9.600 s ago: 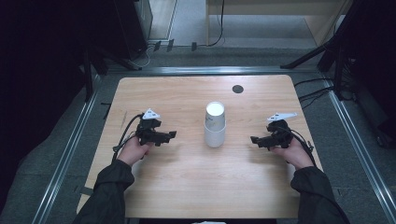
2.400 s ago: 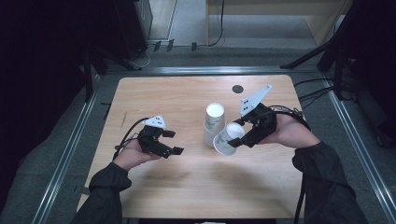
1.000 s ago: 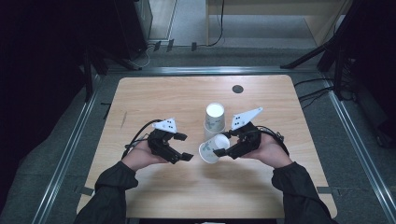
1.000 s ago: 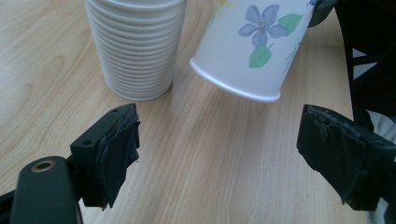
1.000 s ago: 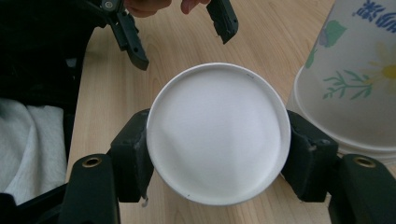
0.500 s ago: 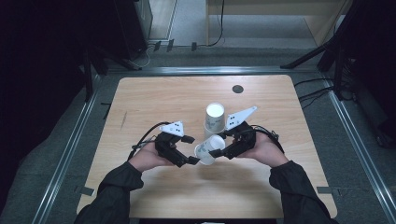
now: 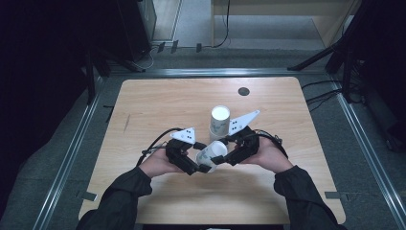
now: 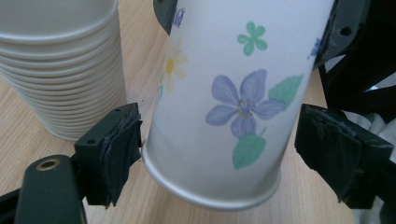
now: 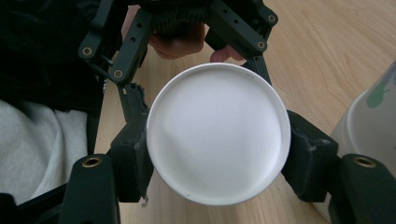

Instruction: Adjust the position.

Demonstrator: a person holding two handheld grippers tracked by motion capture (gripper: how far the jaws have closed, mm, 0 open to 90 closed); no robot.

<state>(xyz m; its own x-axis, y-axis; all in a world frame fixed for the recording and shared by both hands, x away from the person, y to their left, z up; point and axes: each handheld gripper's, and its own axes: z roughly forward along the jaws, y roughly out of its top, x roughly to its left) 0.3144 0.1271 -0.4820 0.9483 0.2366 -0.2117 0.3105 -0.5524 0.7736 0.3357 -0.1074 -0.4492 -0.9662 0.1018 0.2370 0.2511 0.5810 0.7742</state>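
It looks like a lab or recording room rather than a home: a bare wooden table (image 7: 158,105) stands on grey floor inside a metal rail frame (image 7: 67,158), with cables (image 7: 220,40) trailing at twelve o'clock, stand legs (image 7: 316,60) at two, darkness around

Cup stack (image 7: 219,123) stands just behind both grippers, blocking the way forward; table (image 7: 158,103) left, right and far side open. Near edge taken by forearms.

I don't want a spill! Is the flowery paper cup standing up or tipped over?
Tipped: the white flower-printed paper cup lies sideways, held above the table by the right tongs.
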